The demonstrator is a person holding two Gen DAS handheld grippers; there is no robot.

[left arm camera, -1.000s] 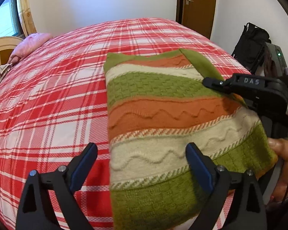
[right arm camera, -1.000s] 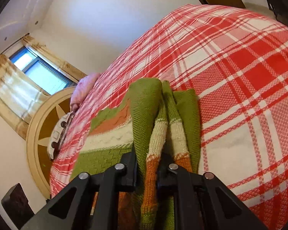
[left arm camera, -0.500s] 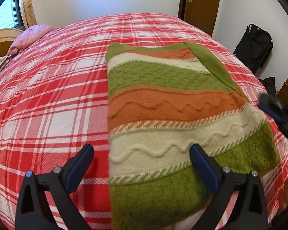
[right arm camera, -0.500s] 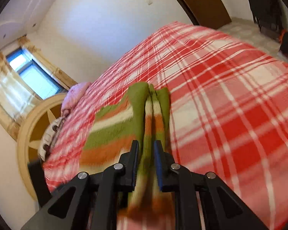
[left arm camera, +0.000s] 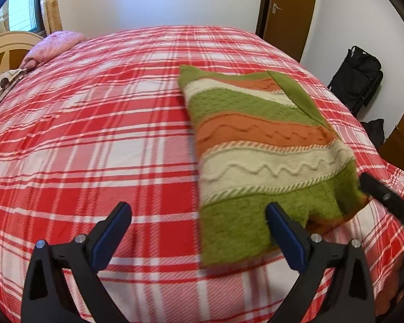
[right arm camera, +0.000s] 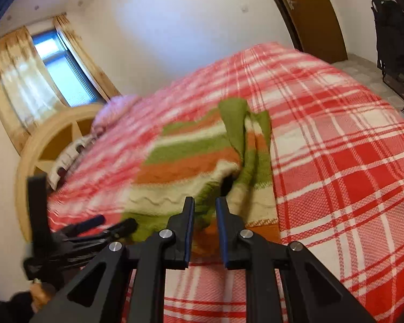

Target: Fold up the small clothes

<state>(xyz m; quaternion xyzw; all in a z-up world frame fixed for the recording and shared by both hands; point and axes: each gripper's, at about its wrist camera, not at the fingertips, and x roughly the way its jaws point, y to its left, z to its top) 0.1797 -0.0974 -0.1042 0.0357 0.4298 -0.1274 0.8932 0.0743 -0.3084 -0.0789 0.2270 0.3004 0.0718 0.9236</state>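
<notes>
A knitted sweater (left arm camera: pixel 269 148) striped green, orange and cream lies folded on the red plaid bed (left arm camera: pixel 94 134). My left gripper (left arm camera: pixel 198 215) is open and hovers by the sweater's near left corner, nothing between its fingers. In the right wrist view the sweater (right arm camera: pixel 191 156) shows a green sleeve folded along its right side. My right gripper (right arm camera: pixel 205 202) sits just short of the sweater's near hem. Its jaws are opening, with a narrow gap, and the pads press on nothing. One right finger (left arm camera: pixel 385 196) pokes in by the sweater's near right corner. The left gripper (right arm camera: pixel 94 223) shows at lower left.
A pink pillow (left arm camera: pixel 56 45) and a wooden headboard (left arm camera: pixel 10 45) are at the far left. A black bag (left arm camera: pixel 358 75) stands against the right wall, near a brown door (left arm camera: pixel 288 8). A curtained window (right arm camera: pixel 64 67) is beyond the headboard. The plaid cover (right arm camera: pixel 350 175) spreads wide to the right.
My right gripper let go of the sweater's folded edge, its jaws parted, and it drew back toward the near hem. My left gripper shifted left, so the sweater now sits right of it.
</notes>
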